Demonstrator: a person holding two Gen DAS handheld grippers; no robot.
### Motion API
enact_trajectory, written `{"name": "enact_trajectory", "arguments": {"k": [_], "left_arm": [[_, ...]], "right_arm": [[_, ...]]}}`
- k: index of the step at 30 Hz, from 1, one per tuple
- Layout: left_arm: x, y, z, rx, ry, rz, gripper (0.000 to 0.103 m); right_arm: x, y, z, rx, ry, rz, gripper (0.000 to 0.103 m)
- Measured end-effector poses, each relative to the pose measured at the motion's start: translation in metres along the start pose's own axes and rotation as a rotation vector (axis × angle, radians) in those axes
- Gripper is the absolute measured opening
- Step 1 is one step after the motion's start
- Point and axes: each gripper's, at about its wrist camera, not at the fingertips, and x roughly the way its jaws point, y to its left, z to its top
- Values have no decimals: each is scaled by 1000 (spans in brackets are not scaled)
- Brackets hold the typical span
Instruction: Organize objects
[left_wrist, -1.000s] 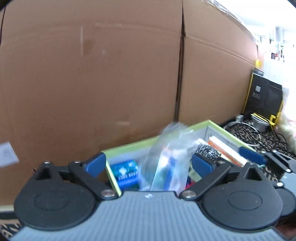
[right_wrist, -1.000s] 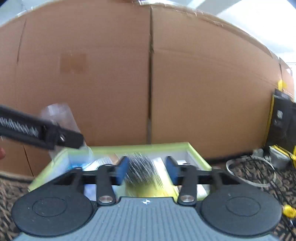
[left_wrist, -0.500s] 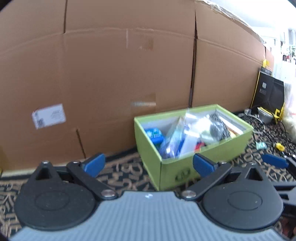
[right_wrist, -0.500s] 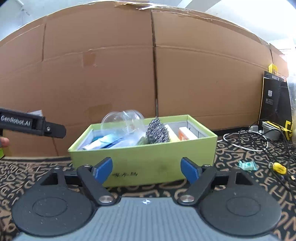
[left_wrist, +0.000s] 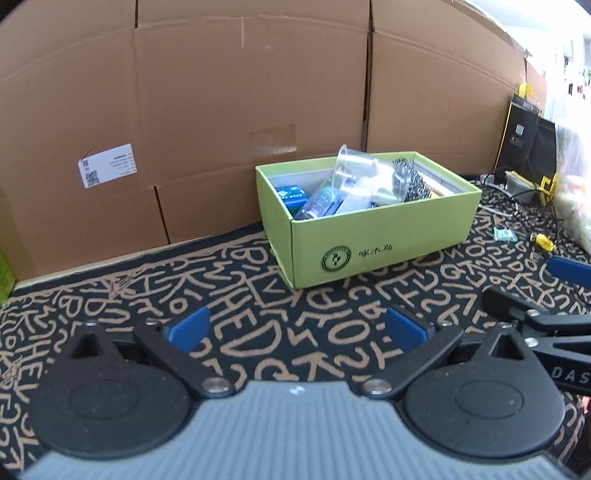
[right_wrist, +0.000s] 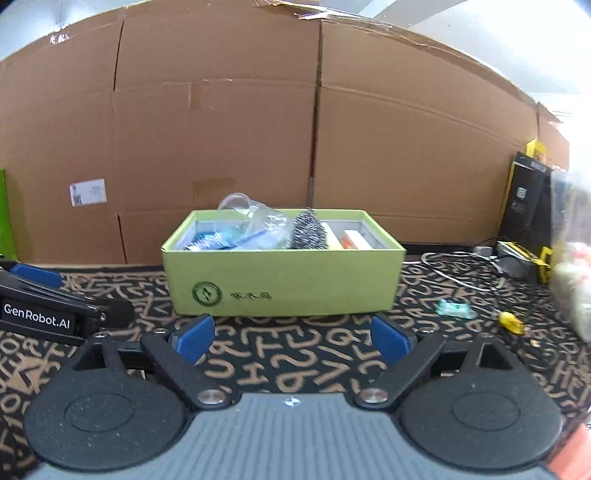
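A light green cardboard box (left_wrist: 384, 243) (right_wrist: 288, 280) stands on the patterned carpet against the cardboard wall. It holds a clear plastic cup (right_wrist: 251, 216) (left_wrist: 351, 158), a steel wool scrubber (right_wrist: 309, 230) (left_wrist: 410, 181), a blue packet (left_wrist: 291, 194) and an orange and white box (right_wrist: 354, 240). My left gripper (left_wrist: 297, 328) is open and empty, low over the carpet in front of the box. My right gripper (right_wrist: 291, 338) is open and empty, also in front of the box. The other gripper shows at each view's edge.
A tall brown cardboard wall (right_wrist: 295, 147) runs behind the box. To the right lie a white cable (right_wrist: 465, 273), a small teal packet (right_wrist: 454, 308), a yellow object (right_wrist: 511, 321) and a black and yellow bag (right_wrist: 524, 203). A clear plastic bag (right_wrist: 572, 251) hangs at far right.
Both grippers have pulled back from over the box and dropped low over the carpet. The right gripper let go of the steel wool scrubber, which now rests in the box.
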Motion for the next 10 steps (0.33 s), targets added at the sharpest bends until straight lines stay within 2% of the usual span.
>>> {"name": "enact_trajectory", "arguments": {"k": [3, 10], "left_arm": [[-3, -2, -2, 10, 6, 21, 103], [-10, 1, -5, 22, 9, 8, 103]], "right_arm": [[-5, -2, -3, 2, 15, -25, 95], [-10, -14, -11, 41, 27, -53, 95]]}}
